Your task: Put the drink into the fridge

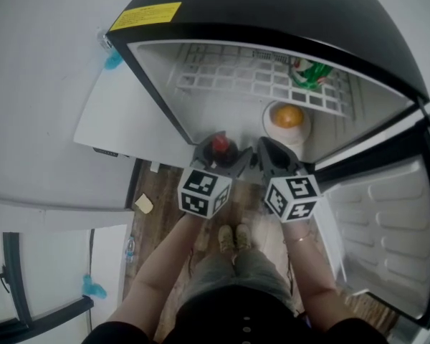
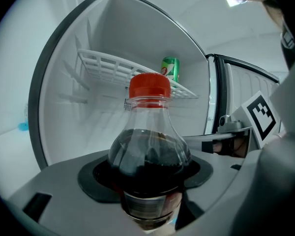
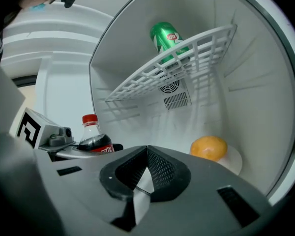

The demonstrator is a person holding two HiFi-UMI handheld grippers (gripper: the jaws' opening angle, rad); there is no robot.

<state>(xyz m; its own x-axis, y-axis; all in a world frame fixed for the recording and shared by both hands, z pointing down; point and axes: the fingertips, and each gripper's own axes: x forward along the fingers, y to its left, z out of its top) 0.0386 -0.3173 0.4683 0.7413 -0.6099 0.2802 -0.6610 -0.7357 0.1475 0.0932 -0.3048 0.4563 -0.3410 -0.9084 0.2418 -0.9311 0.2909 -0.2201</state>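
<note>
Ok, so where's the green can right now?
The green can sits on the white wire shelf inside the open fridge, at the shelf's right end in the head view, above the orange.

Upright dark cola bottle (image 2: 148, 154) (red-capped)

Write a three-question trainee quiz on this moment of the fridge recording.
1. What is the left gripper shut on? A: a milk carton. B: a red-capped cola bottle. C: a glass jar.
2. True or false: the green can stands on the wire shelf inside the fridge.
3. Fill in: the right gripper, its jaws together, holds ___.
Key: 1 B; 2 true; 3 nothing.
</note>
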